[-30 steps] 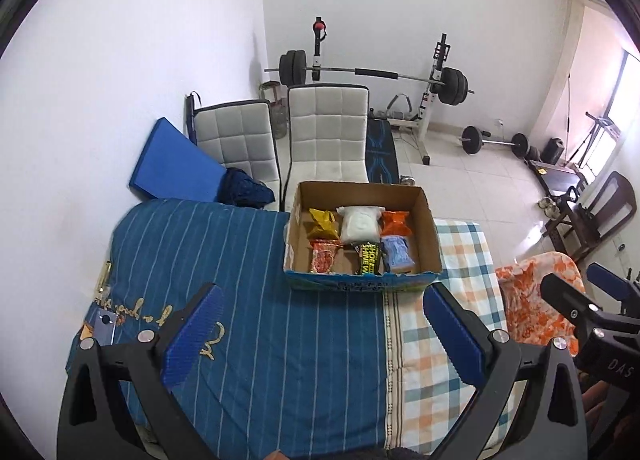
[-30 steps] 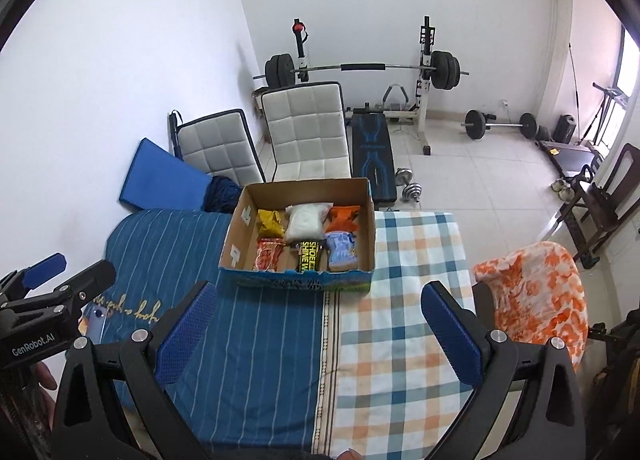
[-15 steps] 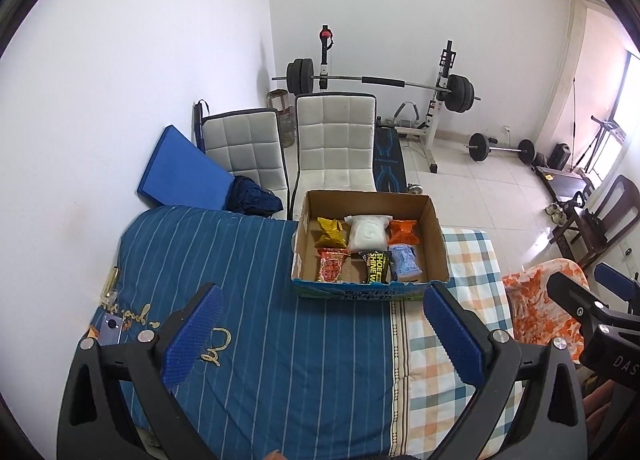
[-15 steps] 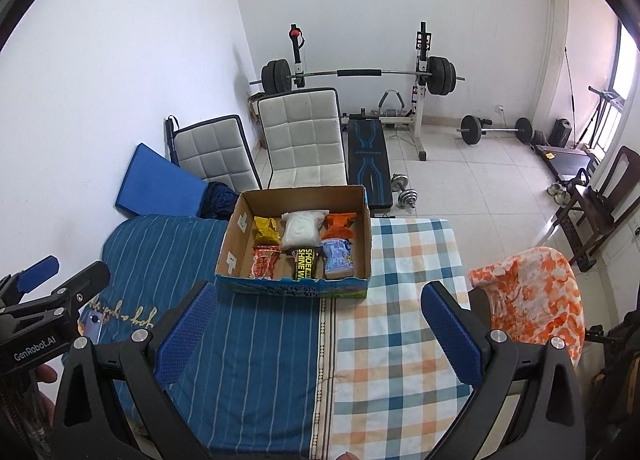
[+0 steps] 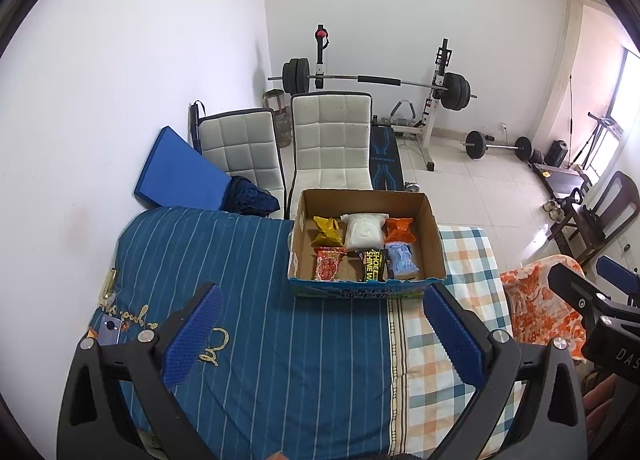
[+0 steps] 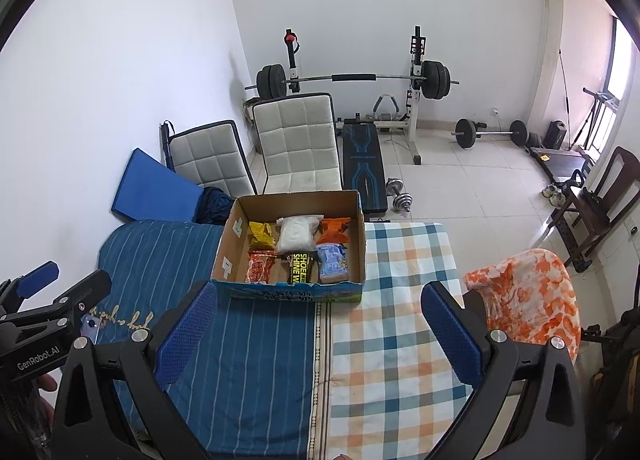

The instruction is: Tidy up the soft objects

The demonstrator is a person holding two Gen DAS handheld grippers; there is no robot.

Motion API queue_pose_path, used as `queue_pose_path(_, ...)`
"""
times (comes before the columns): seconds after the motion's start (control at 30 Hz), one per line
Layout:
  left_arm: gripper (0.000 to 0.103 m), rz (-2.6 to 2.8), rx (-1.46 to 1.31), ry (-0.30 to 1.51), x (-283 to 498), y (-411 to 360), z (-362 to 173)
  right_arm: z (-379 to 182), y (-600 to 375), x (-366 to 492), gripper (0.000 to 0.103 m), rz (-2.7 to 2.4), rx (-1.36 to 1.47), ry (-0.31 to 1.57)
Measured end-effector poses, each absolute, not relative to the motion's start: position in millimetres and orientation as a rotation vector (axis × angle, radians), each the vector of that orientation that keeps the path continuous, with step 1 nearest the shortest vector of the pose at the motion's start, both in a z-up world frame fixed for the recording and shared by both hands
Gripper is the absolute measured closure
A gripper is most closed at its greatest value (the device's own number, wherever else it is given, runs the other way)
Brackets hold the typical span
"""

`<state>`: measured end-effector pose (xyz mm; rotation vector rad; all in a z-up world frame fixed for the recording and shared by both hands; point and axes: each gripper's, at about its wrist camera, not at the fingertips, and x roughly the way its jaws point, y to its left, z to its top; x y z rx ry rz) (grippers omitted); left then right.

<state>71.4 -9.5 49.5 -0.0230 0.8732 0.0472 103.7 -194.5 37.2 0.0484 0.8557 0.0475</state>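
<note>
Claws both gaping and empty, left claw [image 5: 318, 334] and right claw [image 6: 320, 334] hang back from the brown open cardboard box [image 5: 434, 232] straight ahead on the bed, its six soft packets [image 5: 362, 230] already lined up, so the sorting looks practically finished.

We see an open cardboard box [image 5: 366, 260] on a cloth-covered bed [image 5: 280, 340], at its far edge. Inside lie six soft packets in two rows of three: a white pouch [image 5: 363, 230] sits in the middle of the back row. Behind the box stand two padded chairs [image 5: 330, 144], and behind those a barbell rack [image 5: 376, 80]. A patterned cloth [image 6: 524, 300] lies to the bed's right.
</note>
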Motion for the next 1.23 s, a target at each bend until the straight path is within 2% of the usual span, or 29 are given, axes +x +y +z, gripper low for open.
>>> queue_pose_path(1.23,0.0,0.064,-0.033,0.86,74.3,-13.0,47.6,40.3,-204.4,100.0,0.0,0.019,0.054,0.852)
